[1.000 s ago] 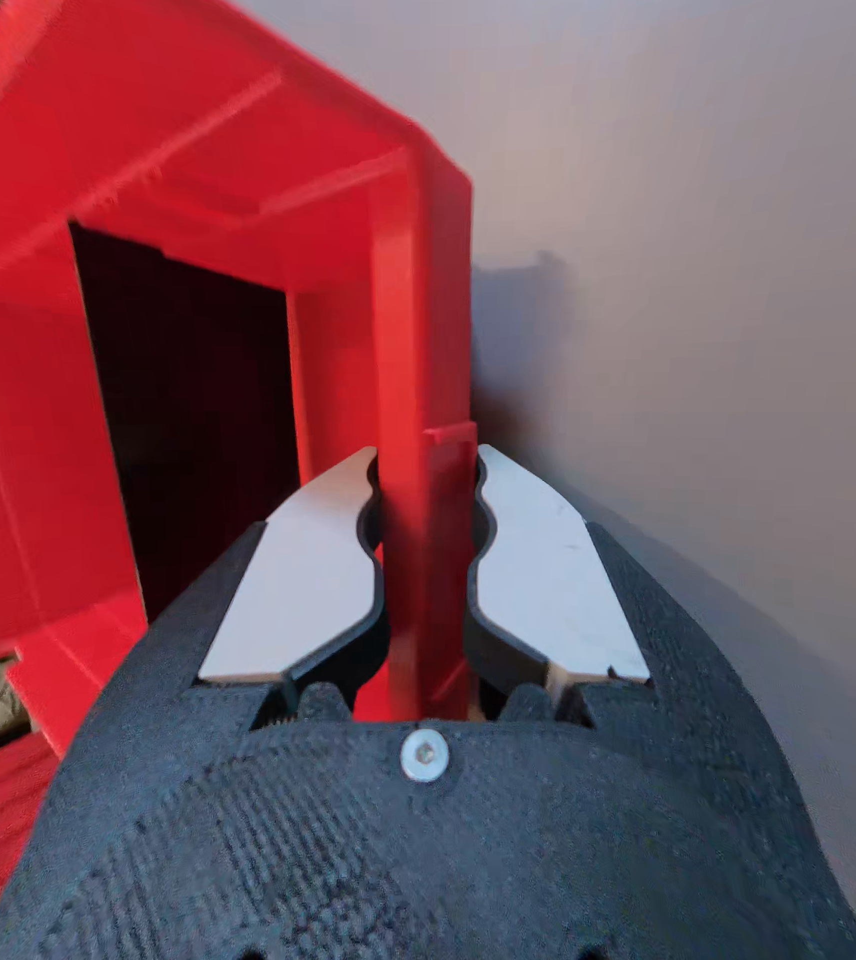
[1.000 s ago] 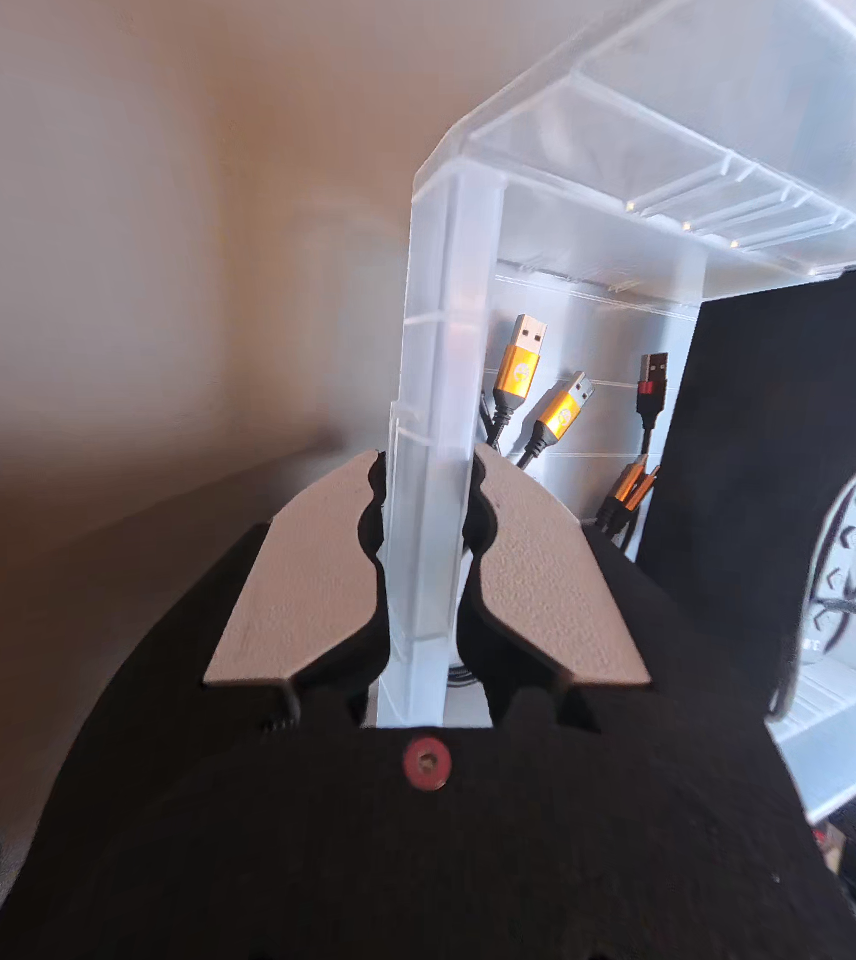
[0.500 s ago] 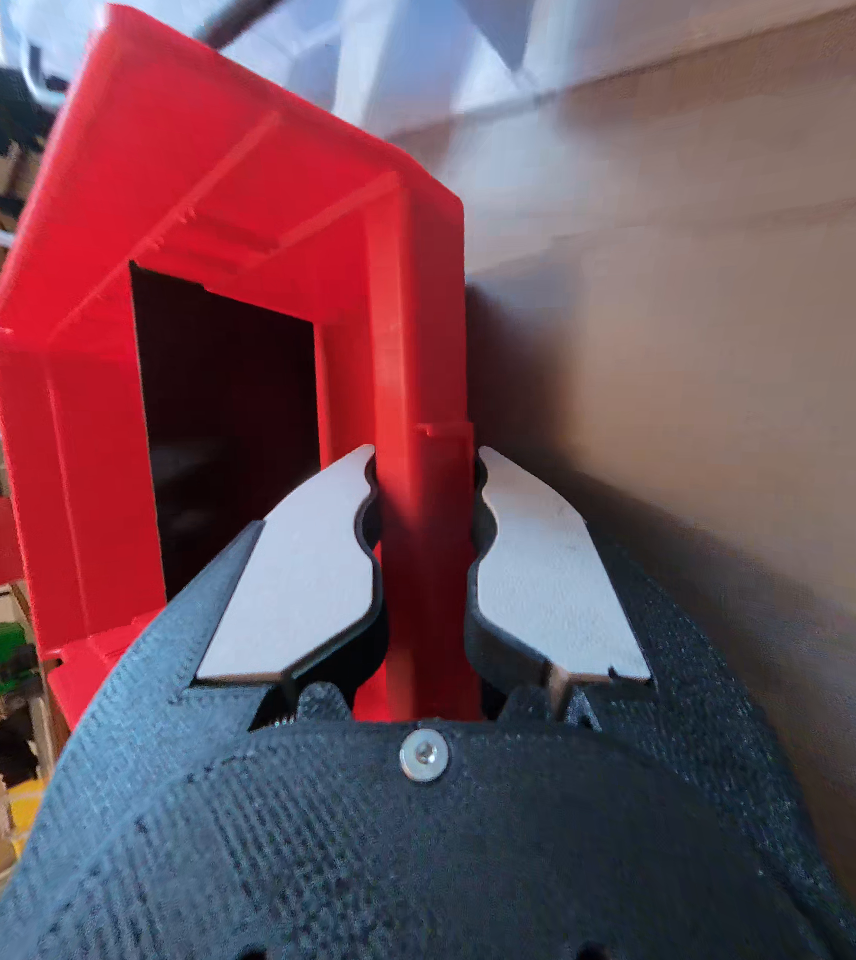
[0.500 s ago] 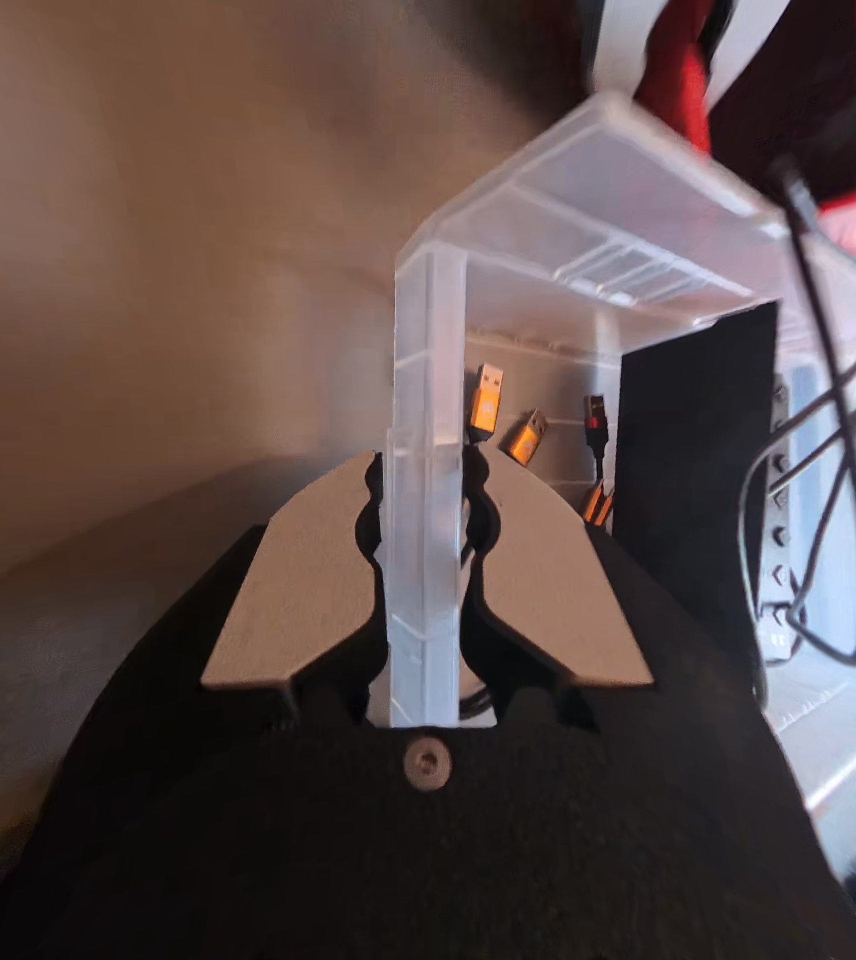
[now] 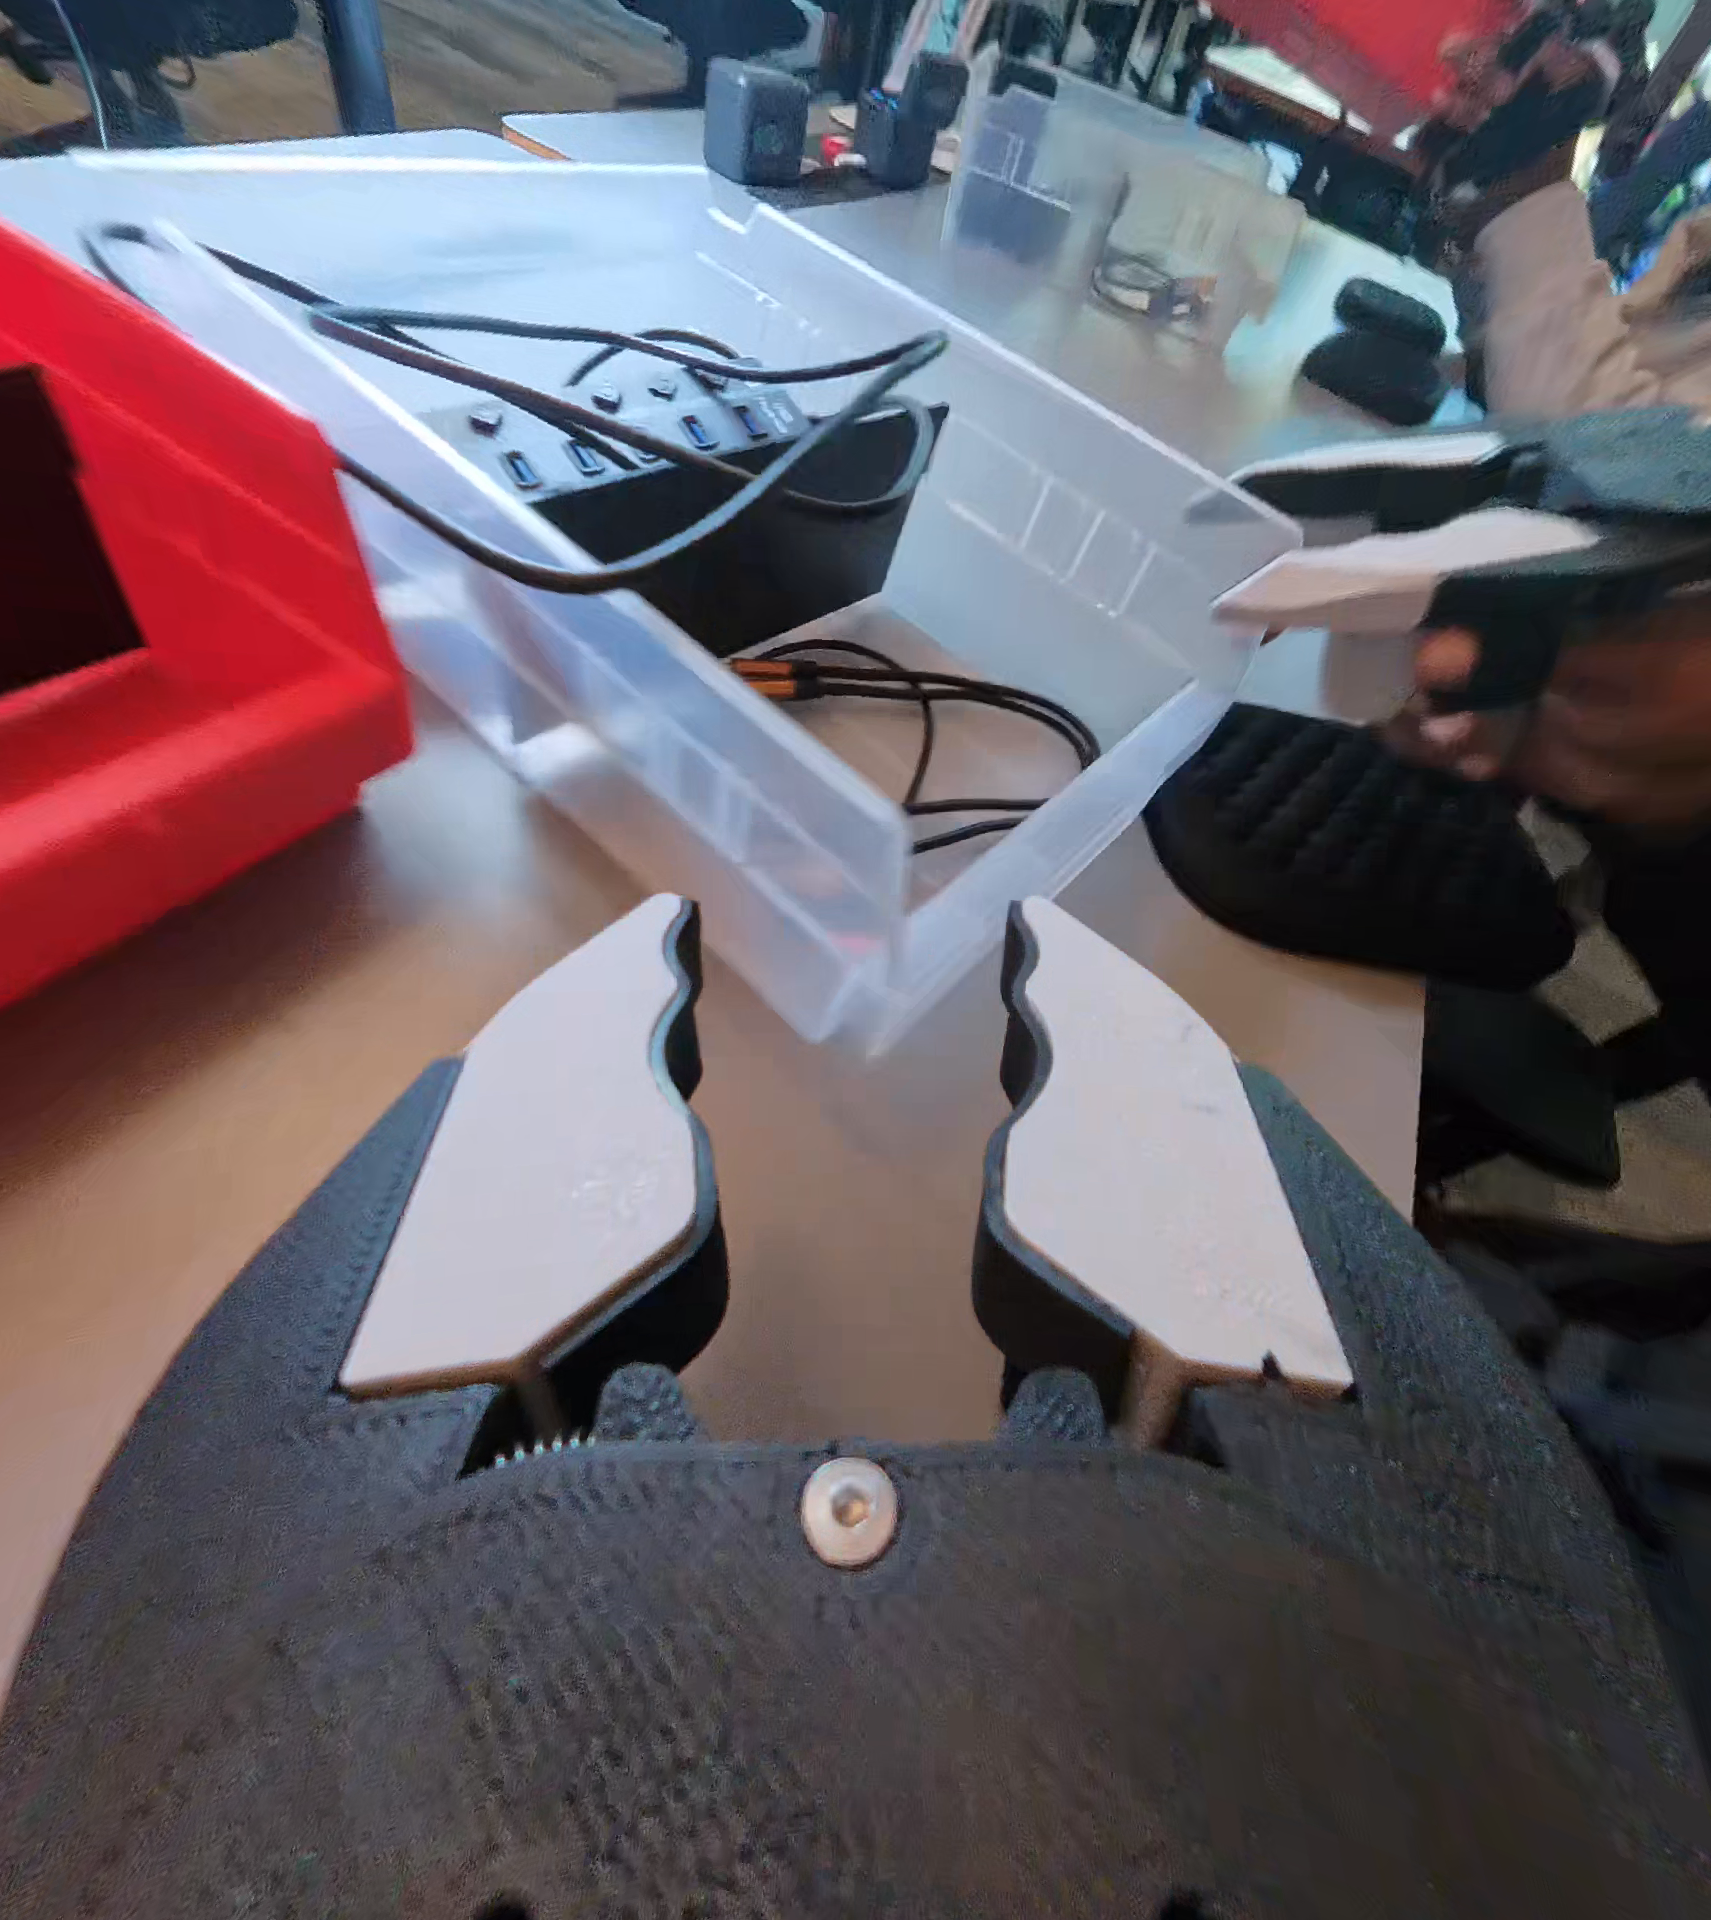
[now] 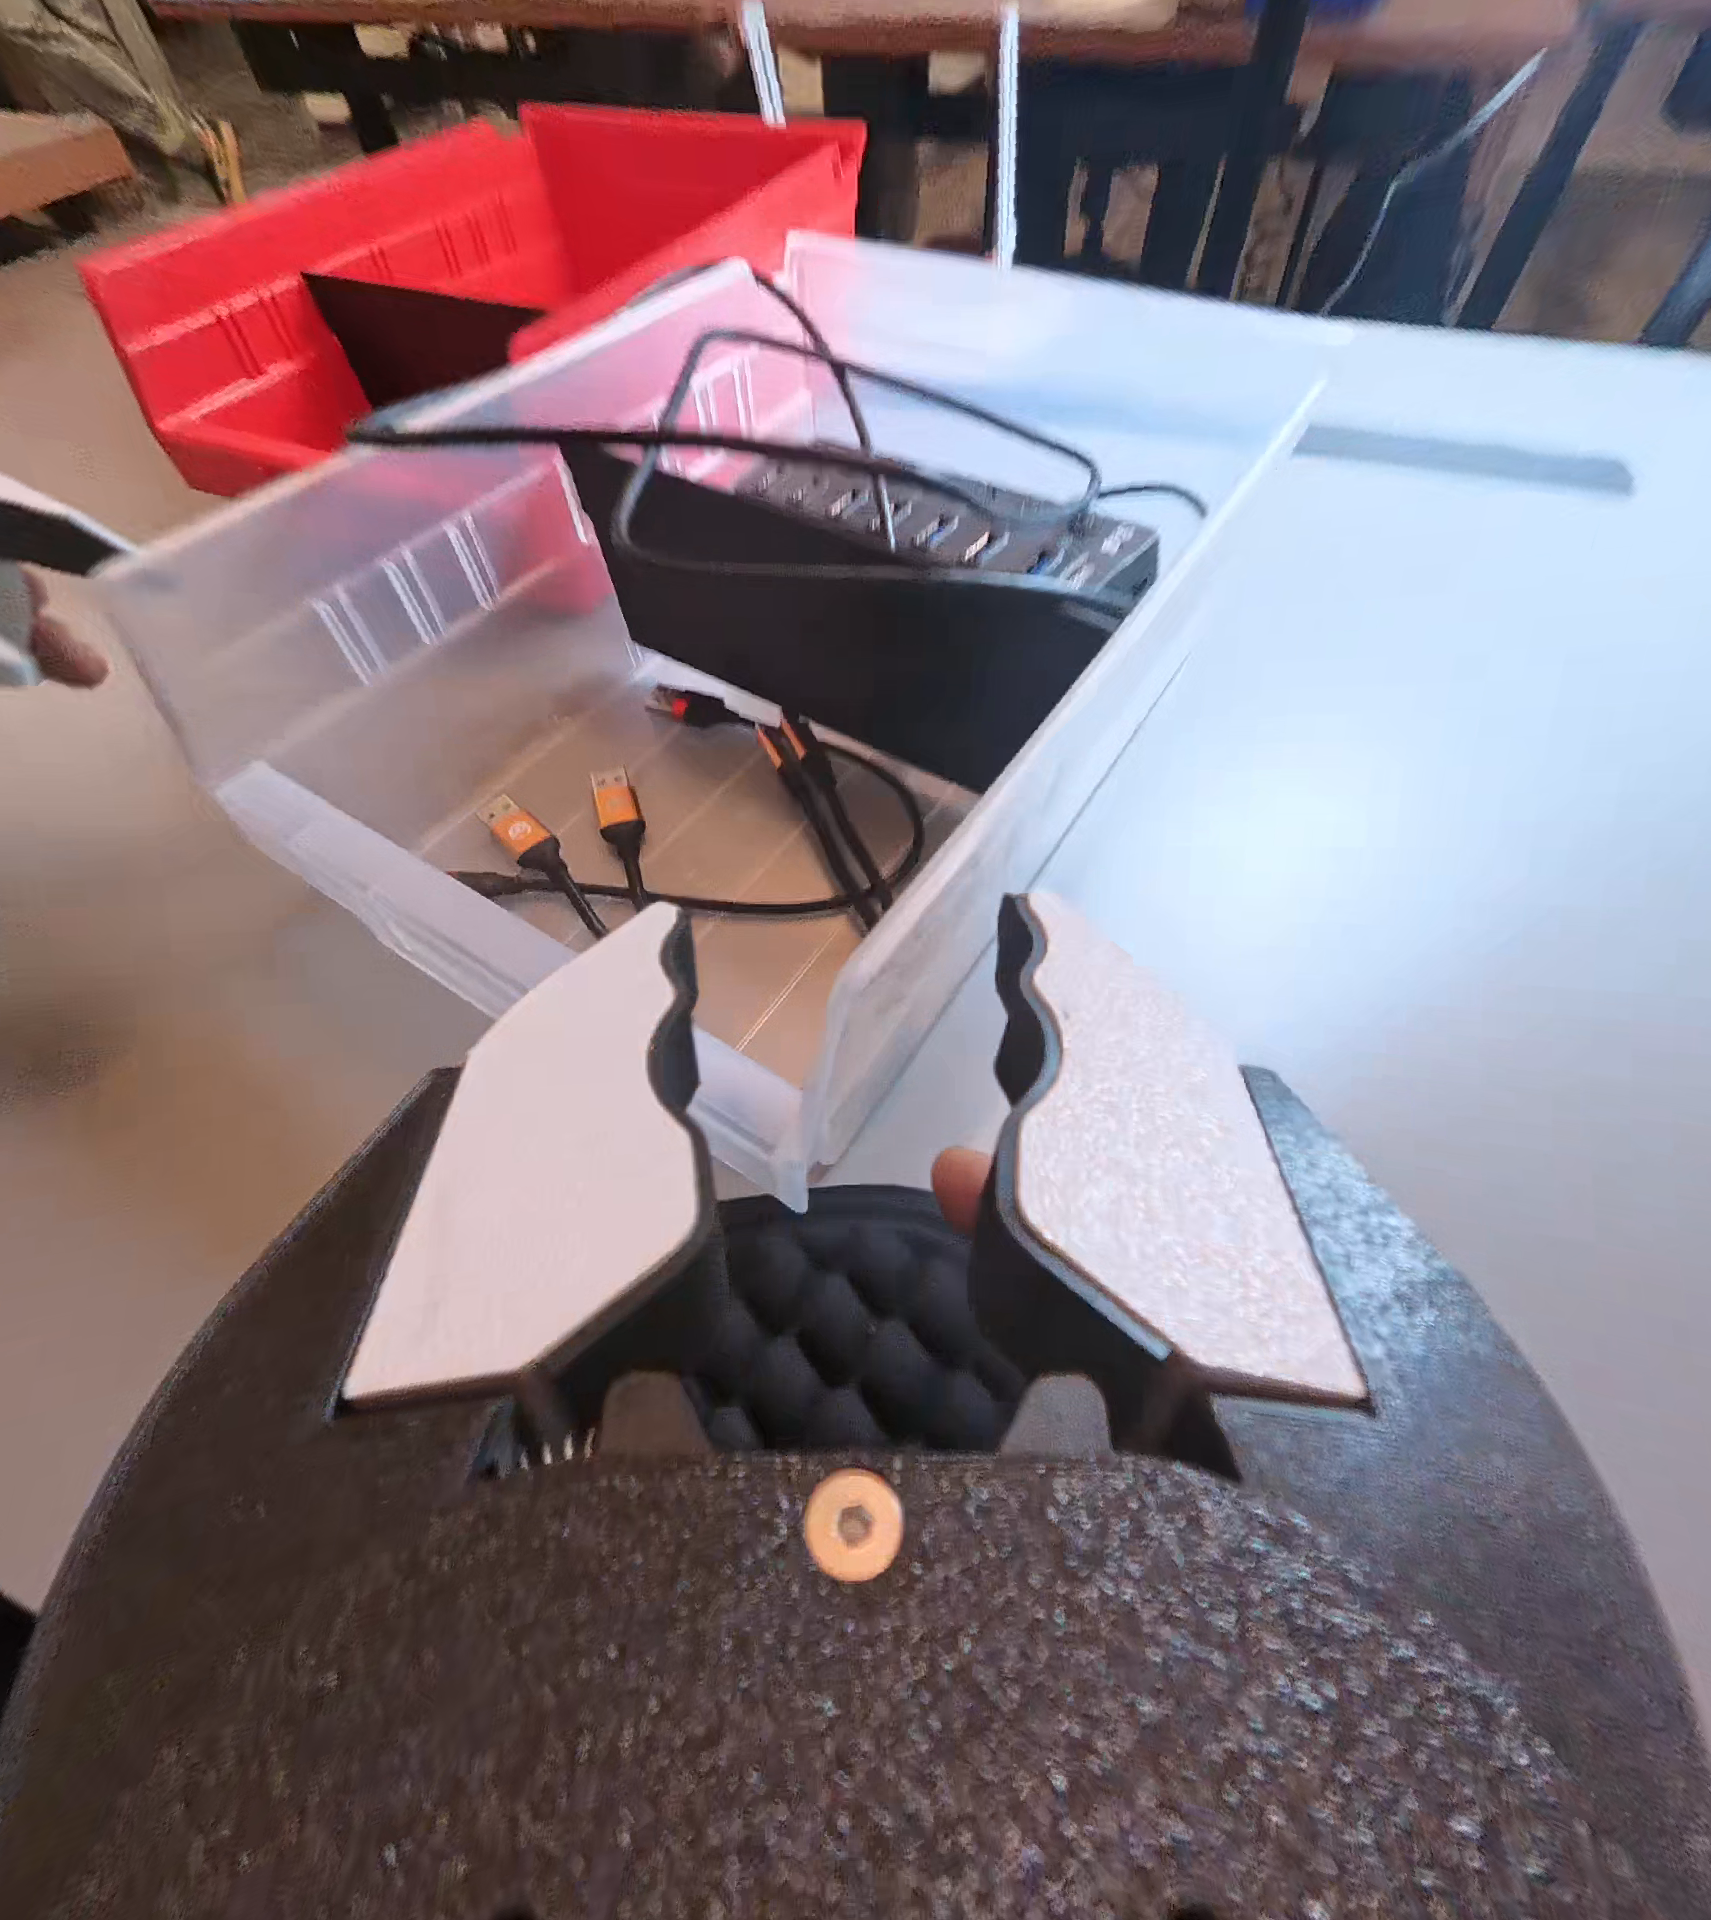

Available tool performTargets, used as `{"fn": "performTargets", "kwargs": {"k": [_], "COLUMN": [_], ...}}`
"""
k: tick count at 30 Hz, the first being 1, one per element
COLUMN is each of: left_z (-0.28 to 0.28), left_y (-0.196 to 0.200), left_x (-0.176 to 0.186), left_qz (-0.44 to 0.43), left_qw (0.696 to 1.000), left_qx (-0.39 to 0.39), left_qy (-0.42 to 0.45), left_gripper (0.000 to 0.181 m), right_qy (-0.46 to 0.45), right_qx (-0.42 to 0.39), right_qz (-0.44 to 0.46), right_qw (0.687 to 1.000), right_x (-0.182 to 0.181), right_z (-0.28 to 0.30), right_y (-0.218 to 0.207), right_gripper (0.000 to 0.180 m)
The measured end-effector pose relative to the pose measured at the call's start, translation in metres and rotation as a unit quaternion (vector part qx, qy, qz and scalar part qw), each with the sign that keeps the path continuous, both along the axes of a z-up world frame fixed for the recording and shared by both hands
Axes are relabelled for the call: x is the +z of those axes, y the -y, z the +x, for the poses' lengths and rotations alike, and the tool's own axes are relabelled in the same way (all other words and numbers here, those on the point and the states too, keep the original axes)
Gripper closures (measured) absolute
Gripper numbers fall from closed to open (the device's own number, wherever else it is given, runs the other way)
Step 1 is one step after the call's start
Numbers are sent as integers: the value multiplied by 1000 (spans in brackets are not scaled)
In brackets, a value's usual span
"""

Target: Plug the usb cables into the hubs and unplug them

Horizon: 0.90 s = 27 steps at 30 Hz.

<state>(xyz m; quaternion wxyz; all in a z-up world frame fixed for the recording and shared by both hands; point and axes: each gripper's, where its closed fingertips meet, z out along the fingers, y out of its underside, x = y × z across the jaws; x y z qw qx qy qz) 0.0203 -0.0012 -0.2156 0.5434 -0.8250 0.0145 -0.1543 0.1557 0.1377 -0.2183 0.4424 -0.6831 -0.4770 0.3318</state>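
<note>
A clear plastic bin (image 5: 1069,540) stands on the table. It holds a black USB hub (image 5: 643,457), its black cords, and loose cables with orange plugs (image 6: 518,831). My left gripper (image 5: 849,935) is open and empty, and one corner of the clear bin lies just ahead between its fingertips, untouched. My right gripper (image 6: 846,925) is open, astride another corner wall of the clear bin (image 6: 861,1039), with a gap on each side. It also shows in the left wrist view (image 5: 1246,545). The hub (image 6: 934,530) lies at the bin's far end.
A red bin (image 5: 103,623) with a dark opening stands left of the clear bin; it also shows in the right wrist view (image 6: 466,270). A black ridged pad (image 5: 1350,831) lies at the table's right. Small boxes and another clear container (image 5: 1038,177) stand farther back.
Both grippers opened. The left let go of the red bin's wall and the right let go of the clear bin's wall. Both bins now rest on the table.
</note>
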Motion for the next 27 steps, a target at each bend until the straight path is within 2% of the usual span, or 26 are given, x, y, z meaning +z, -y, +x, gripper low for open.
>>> {"fn": "performTargets", "kwargs": {"k": [2,5,6,7,10,15,18,22,27], "left_z": [12,1,-7,-9,-9,1,1,-20,-72], "left_y": [-16,-45,-49,-52,-55,-46,-25,23,110], "left_x": [-11,-24,-26,-24,-13,18,58,115,147], "left_qz": [3,3,7,15,22,69,111,153,150], "left_qw": [999,989,983,982,974,969,960,939,908], "left_qx": [48,130,148,149,151,144,162,216,310], "left_qy": [-12,-68,-104,-114,-170,-188,-198,-218,-239], "left_gripper": [123,144,151,155,165,167,167,170,172], "right_qy": [30,44,33,21,4,-35,-63,-109,-157], "right_qx": [-5,-36,-50,-60,-63,-67,-50,-11,86], "right_qz": [-1,32,44,51,63,110,149,204,187], "right_qw": [1000,998,997,997,996,991,986,973,966], "right_x": [-17,-21,-16,-13,-7,25,65,119,147], "right_z": [-11,-17,-13,-10,-4,10,10,-13,-83], "right_y": [-3,-14,-18,-20,-17,-5,14,55,120], "right_gripper": [124,138,151,159,157,158,159,161,160]}}
